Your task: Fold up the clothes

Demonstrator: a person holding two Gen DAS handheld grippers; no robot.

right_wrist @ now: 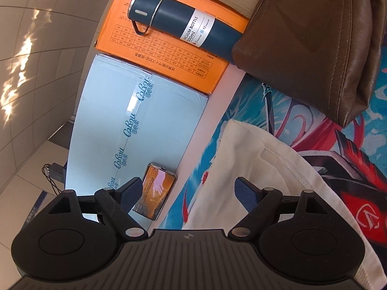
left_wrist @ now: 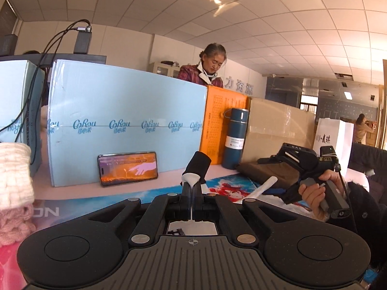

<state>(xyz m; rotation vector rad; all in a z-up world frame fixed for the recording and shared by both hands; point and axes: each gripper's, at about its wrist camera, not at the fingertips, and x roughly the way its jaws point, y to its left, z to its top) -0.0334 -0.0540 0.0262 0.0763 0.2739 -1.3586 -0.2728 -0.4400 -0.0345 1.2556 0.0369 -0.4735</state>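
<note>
My left gripper (left_wrist: pixel 192 188) is shut on a pinch of the white garment (left_wrist: pixel 191 178), held up above the printed mat (left_wrist: pixel 227 189). The rest of the white garment (right_wrist: pixel 254 169) lies on the mat (right_wrist: pixel 362 181) in the right wrist view, its stitched hem showing. My right gripper (right_wrist: pixel 188 193) is open and empty just above the garment's edge. It also shows in the left wrist view (left_wrist: pixel 273 162), held in a hand at the right, beside a raised strip of white cloth (left_wrist: pixel 263 187).
A brown leather bag (right_wrist: pixel 314 48) lies at the mat's far side. A blue vacuum bottle (right_wrist: pixel 183 21), an orange box (right_wrist: pixel 169 58), a light blue carton (right_wrist: pixel 135 125) and a phone (right_wrist: pixel 157 191) line the back. Folded knitwear (left_wrist: pixel 14 193) is stacked at the left. A woman (left_wrist: pixel 208 70) stands behind the boxes.
</note>
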